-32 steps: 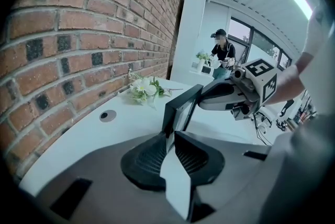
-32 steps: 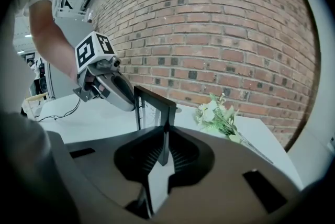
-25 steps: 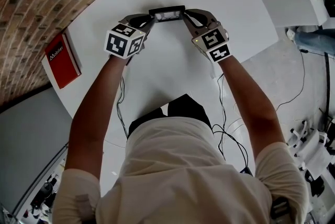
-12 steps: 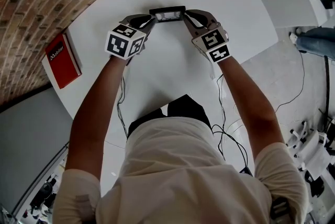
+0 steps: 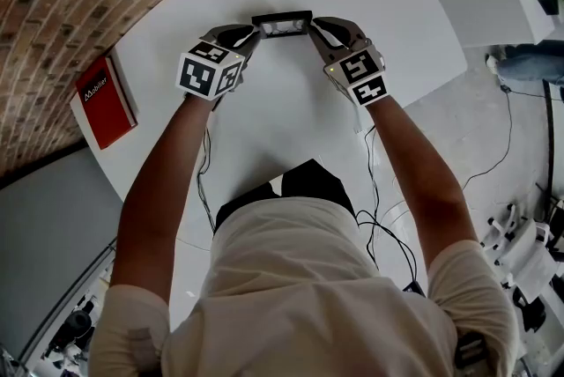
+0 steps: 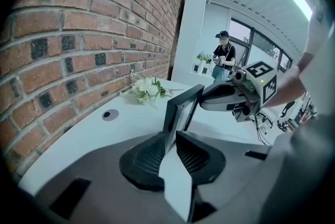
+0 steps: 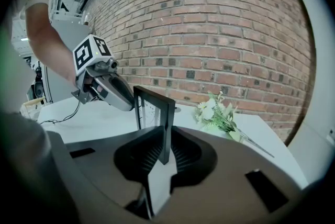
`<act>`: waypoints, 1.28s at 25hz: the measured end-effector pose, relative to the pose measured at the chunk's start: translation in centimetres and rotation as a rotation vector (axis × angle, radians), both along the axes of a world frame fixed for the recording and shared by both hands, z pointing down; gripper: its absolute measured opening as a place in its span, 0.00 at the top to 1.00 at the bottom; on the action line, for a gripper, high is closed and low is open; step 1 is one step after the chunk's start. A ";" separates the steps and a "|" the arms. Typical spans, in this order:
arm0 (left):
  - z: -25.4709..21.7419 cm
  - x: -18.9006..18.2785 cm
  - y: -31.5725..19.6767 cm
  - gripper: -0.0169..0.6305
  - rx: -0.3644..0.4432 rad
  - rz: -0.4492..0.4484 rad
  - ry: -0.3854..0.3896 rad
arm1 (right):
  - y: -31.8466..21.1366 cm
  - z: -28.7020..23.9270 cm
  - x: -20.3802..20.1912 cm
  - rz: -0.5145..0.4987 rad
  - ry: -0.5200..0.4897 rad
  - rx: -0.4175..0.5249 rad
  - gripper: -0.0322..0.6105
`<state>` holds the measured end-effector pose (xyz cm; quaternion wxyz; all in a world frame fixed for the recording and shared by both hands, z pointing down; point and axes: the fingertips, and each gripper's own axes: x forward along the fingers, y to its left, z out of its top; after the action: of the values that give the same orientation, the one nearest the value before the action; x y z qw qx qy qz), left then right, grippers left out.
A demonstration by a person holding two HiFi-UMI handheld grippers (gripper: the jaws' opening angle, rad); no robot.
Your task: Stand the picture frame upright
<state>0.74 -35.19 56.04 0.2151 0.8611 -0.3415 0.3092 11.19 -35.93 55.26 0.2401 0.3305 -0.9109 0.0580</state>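
Release step, I reckon: picture frame [image 5: 281, 23] stands upright on the table [image 5: 291, 120], right gripper [image 5: 312, 26] clamped on one edge, left gripper [image 5: 254, 32] jaws have just been opening around the other; next, unclamp the right and back both off without tipping it.

And there's the picture frame [image 5: 281, 23], up on its lower edge on the white surface [image 5: 291, 111]. It's a slim black rectangular frame, and its pane shows pale with a few faint marks. From the head view it sits at 12 o'clock, well out from the body, and reads as a narrow dark bar with a light strip along it. Its long side runs from 9 to 3 o'clock. In the right gripper view it stands upright, one end nearest that camera. No lean to speak of.
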 end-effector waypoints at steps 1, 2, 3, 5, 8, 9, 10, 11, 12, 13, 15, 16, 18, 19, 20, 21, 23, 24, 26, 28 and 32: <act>0.1 -0.1 0.1 0.87 -0.002 -0.003 0.000 | 0.1 0.0 0.1 0.002 -0.002 -0.001 0.89; 0.1 -0.2 0.2 0.87 -0.003 -0.007 0.001 | 0.1 0.1 0.2 0.007 -0.006 -0.002 0.89; 0.1 -0.4 0.3 0.87 -0.005 -0.013 0.003 | 0.1 0.2 0.3 0.014 -0.009 -0.006 0.89; 0.2 -0.7 0.6 0.87 -0.010 -0.026 0.008 | 0.3 0.5 0.8 0.030 -0.011 -0.020 0.89; 0.2 -1.1 1.0 0.86 -0.014 -0.039 0.013 | 0.7 0.8 1.3 0.037 -0.006 -0.031 0.89; 0.1 -1.1 1.1 0.86 -0.014 -0.042 0.016 | 1.0 0.9 1.4 0.038 -0.003 -0.032 0.89; 0.0 -1.2 1.4 0.86 -0.013 -0.043 0.018 | 1.3 1.0 1.5 0.040 -0.001 -0.033 0.89; 0.0 -1.2 1.7 0.86 -0.012 -0.042 0.020 | 1.6 1.2 1.7 0.045 0.001 -0.036 0.89; -0.1 -1.3 2.1 0.86 -0.012 -0.042 0.022 | 2.0 1.3 1.8 0.052 0.001 -0.040 0.89; -0.2 -1.4 2.5 0.86 -0.012 -0.043 0.026 | 2.5 1.5 2.0 0.059 0.001 -0.045 0.89; -0.5 -1.8 3.4 0.86 -0.007 -0.047 0.039 | 3.6 1.5 2.2 0.072 -0.001 -0.051 0.89; -0.9 -2.0 3.8 0.86 -0.001 -0.049 0.050 | 4.2 1.4 2.2 0.078 -0.002 -0.051 0.89; -1.8 -2.2 4.8 0.86 0.015 -0.049 0.078 | 5.6 0.8 2.4 0.095 -0.006 -0.045 0.89; -2.3 -2.3 5.4 0.86 0.023 -0.049 0.095 | 6.4 0.4 2.5 0.105 -0.008 -0.041 0.89; -2.9 -2.5 6.2 0.86 0.030 -0.050 0.115 | 7.3 0.0 2.6 0.117 -0.011 -0.037 0.89; -3.5 -2.7 7.1 0.86 0.037 -0.051 0.137 | 8.2 -0.5 2.7 0.130 -0.013 -0.032 0.89; -4.8 -3.4 9.2 0.86 0.048 -0.054 0.180 | 10.4 -1.7 2.7 0.155 -0.017 -0.018 0.89; -5.5 -3.9 10.3 0.86 0.053 -0.056 0.201 | 11.7 -2.2 2.7 0.167 -0.018 -0.013 0.89; -6.7 -4.9 12.8 0.86 0.061 -0.058 0.239 | 14.3 -3.1 2.6 0.196 -0.022 -0.008 0.89; -7.9 -6.1 15.4 0.86 0.064 -0.058 0.274 | 17.1 -4.0 2.3 0.226 -0.039 -0.014 0.89; -10.3 -9.1 20.6 0.86 0.080 -0.068 0.325 | 22.7 -5.8 1.6 0.281 -0.077 -0.033 0.89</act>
<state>-8.32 -14.61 45.78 0.2435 0.8956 -0.3433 0.1443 12.76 -13.23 49.41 0.1998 0.4482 -0.8632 0.1186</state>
